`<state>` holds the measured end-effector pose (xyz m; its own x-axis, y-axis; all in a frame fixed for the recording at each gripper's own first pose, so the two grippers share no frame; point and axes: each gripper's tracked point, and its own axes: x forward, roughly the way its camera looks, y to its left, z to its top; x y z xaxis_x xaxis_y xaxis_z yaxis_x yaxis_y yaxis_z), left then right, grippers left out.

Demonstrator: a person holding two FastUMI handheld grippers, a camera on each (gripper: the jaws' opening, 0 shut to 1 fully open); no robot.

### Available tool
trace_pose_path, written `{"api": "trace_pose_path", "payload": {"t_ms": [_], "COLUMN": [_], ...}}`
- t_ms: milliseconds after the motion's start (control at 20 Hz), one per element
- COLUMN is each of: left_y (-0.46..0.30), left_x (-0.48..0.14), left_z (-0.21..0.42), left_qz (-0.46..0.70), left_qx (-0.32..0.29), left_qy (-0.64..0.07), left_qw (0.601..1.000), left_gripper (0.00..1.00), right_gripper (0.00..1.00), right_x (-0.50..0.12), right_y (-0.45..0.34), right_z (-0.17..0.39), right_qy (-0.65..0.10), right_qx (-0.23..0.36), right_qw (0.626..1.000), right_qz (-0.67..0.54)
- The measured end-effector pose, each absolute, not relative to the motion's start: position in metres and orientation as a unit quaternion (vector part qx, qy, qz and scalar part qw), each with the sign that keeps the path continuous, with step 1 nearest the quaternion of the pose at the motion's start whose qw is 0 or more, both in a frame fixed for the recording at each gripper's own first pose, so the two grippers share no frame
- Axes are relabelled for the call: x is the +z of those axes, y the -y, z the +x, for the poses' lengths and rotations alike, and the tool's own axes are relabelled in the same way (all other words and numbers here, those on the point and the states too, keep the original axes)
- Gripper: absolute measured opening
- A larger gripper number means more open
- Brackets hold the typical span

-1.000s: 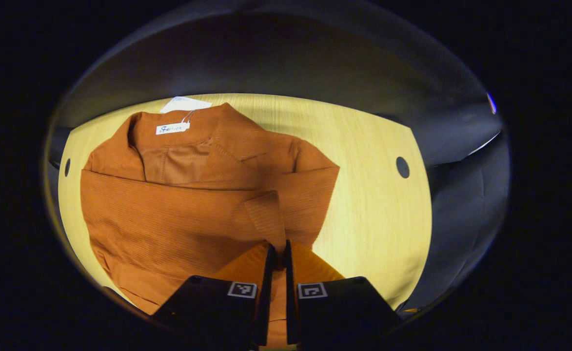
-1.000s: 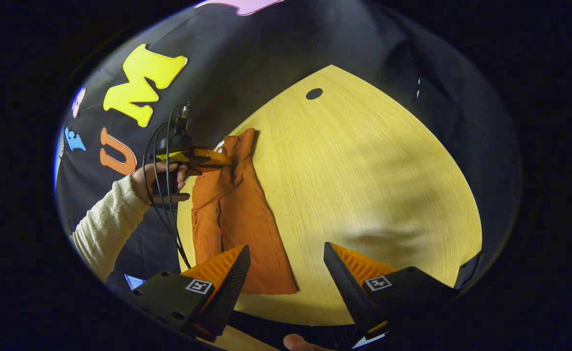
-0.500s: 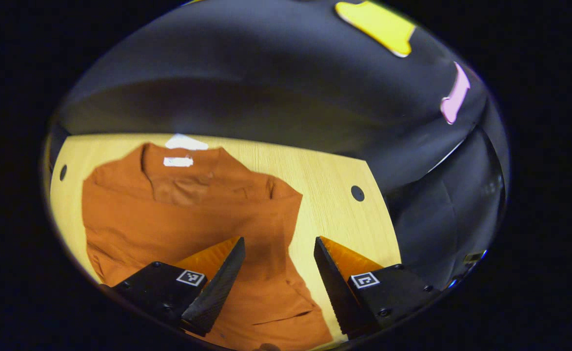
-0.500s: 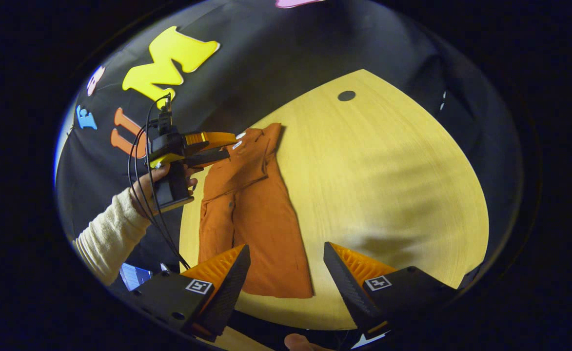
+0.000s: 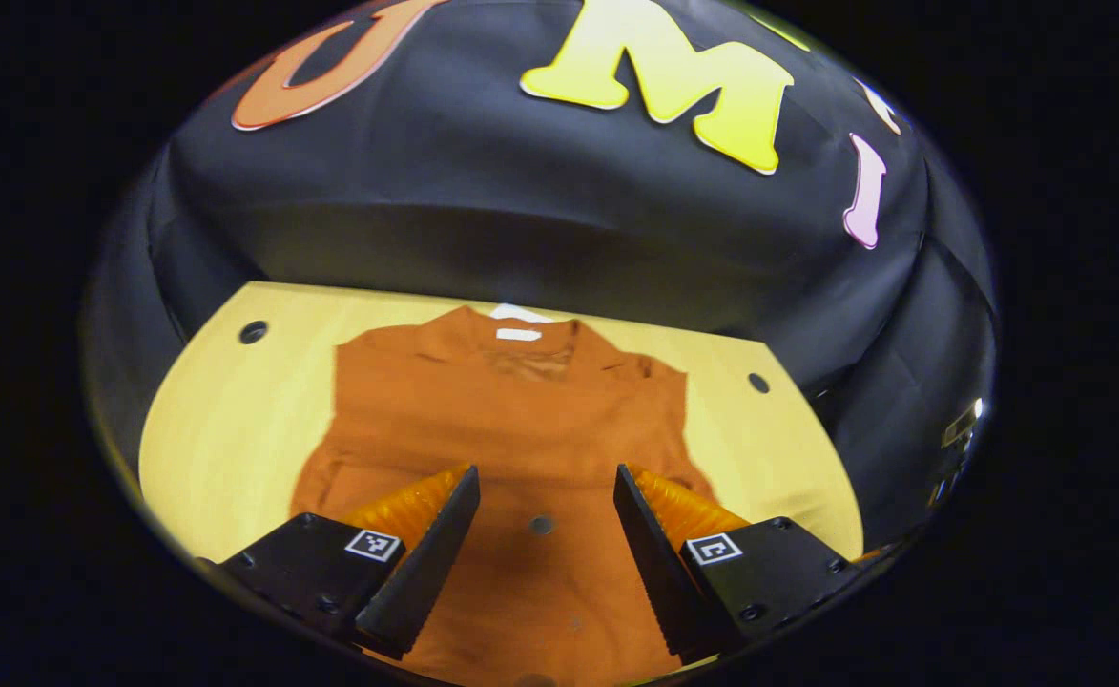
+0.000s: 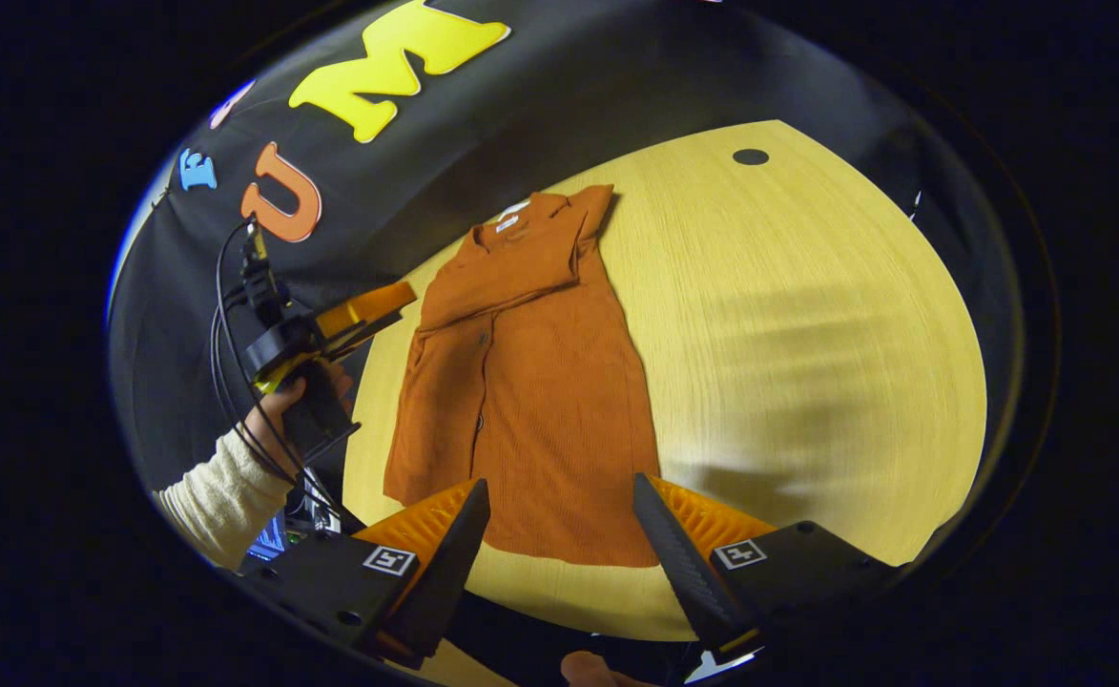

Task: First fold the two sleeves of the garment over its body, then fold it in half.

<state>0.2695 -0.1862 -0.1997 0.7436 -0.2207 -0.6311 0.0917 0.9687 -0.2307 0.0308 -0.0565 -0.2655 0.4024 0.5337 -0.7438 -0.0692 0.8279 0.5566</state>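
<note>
Fingers of the left gripper (image 5: 542, 534) stand spread above the rust-orange garment (image 5: 511, 429), holding nothing. The right gripper (image 6: 559, 539) is likewise spread and empty, over the hem at 6 o'clock. The garment lies flat on the wooden table (image 6: 807, 315), sleeves folded over its body, collar toward 12 o'clock by the white tag (image 5: 517, 333).

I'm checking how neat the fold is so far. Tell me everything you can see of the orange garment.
The garment is rust-orange, of finely ribbed fabric, lying flat on the pale wooden table with its collar and white neck label toward the booth wall. Both sleeves look folded over the body, giving a narrow, long shape. A row of small buttons runs down it. The hem lies nearest the right gripper. Neither gripper touches it; both sets of jaws stand open.
</note>
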Motion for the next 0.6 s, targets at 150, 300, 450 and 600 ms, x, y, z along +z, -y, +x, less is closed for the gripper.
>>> {"api": "trace_pose_path", "payload": {"t_ms": [150, 300, 450, 600], "left_y": [0.141, 0.103, 0.06, 0.033], "left_x": [-0.222, -0.245, -0.267, -0.282], "left_z": [0.219, 0.174, 0.126, 0.09], "left_qz": [-0.061, -0.051, -0.063, -0.09], "left_qx": [-0.059, -0.037, -0.004, 0.011], "left_qy": [-0.363, -0.389, -0.42, -0.463], "left_qw": [0.928, 0.919, 0.905, 0.882], "left_gripper": [0.93, 0.93, 0.93, 0.93], "right_gripper": [0.97, 0.97, 0.97, 0.97], "right_x": [-0.286, -0.307, -0.321, -0.33], "right_y": [0.052, 0.048, 0.052, 0.055], "right_z": [0.029, 0.021, 0.013, 0.008], "right_qy": [-0.51, -0.533, -0.555, -0.579], "right_qx": [0.184, 0.182, 0.175, 0.166], "right_qw": [0.819, 0.812, 0.803, 0.789], "right_qz": [0.186, 0.155, 0.131, 0.121]}}
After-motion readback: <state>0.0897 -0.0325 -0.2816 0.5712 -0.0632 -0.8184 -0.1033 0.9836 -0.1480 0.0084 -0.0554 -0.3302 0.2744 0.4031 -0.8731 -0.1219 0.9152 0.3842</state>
